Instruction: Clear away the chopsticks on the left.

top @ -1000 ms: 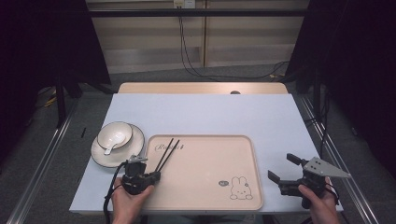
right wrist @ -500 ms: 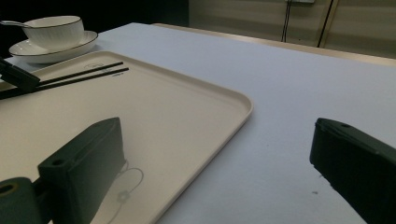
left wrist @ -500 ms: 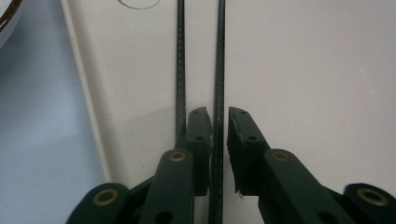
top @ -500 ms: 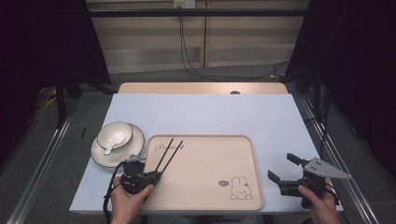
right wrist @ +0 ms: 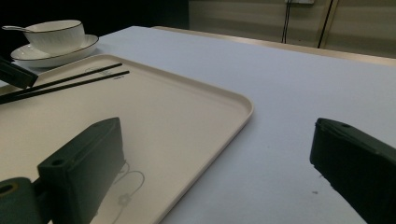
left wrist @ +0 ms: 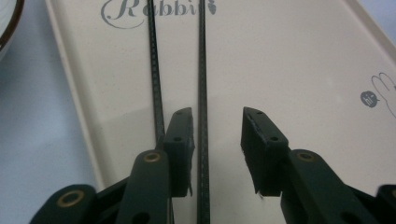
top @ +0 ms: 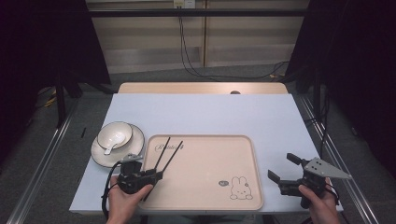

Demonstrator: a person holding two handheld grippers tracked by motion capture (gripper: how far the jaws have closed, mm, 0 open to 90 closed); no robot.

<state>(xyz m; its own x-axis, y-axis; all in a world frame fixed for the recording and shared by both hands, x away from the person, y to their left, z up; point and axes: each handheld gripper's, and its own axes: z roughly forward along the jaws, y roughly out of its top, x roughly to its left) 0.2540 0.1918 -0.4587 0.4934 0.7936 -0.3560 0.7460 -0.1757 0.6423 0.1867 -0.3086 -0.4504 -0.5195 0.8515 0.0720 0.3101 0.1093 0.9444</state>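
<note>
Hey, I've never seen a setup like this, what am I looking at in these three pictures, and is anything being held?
No robot here: a person holds a hand-held two-jaw tool in each hand. One picture looks down from above; the other two come from cameras riding on each tool, looking along its black jaws.

On the table lies a beige tray with a rabbit drawing, and beside it a bowl with a spoon on a saucer.

The left gripper has just been opening: two black chopsticks lie on the tray, one between its jaws, no longer pinched. The right gripper is open and holds nothing.
</note>
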